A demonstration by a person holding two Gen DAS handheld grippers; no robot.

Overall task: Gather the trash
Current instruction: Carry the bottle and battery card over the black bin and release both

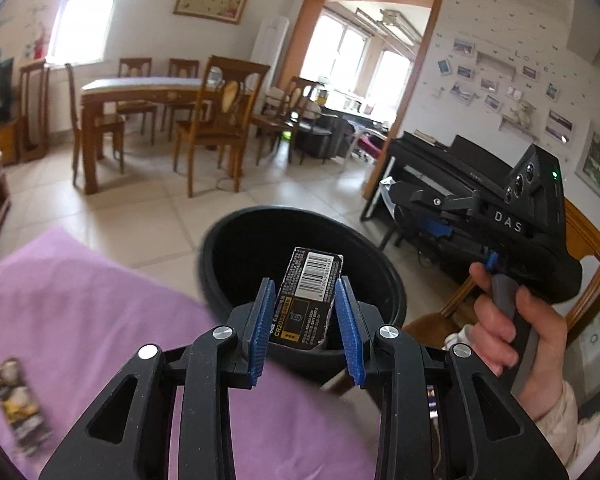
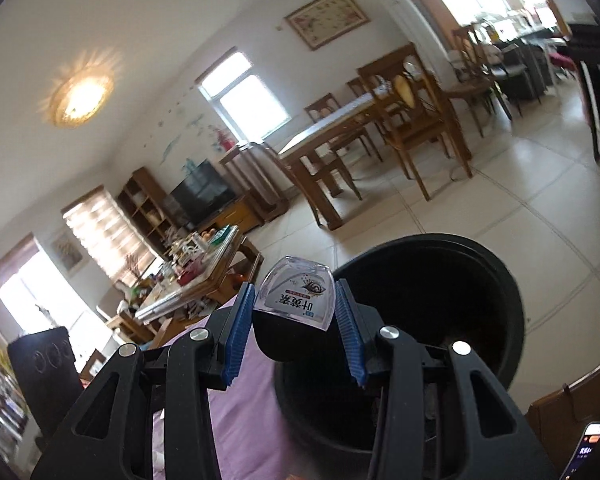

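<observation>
My left gripper [image 1: 305, 312] is shut on a black battery card [image 1: 306, 292] with a barcode, held over the open mouth of the black trash bin [image 1: 236, 248]. My right gripper [image 2: 294, 316] is shut on a small clear plastic box [image 2: 296, 294] with a white label, held above the near rim of the same bin [image 2: 500, 276]. The right gripper also shows in the left wrist view [image 1: 396, 196], up and to the right of the bin, with a hand on its handle.
A purple cloth [image 1: 100, 320] covers the surface beside the bin, with a blurred snack wrapper [image 1: 20, 404] at its left. A dining table with chairs [image 1: 148, 92] stands behind, a black piano [image 1: 440, 164] at right, a cluttered coffee table [image 2: 188, 276] further left.
</observation>
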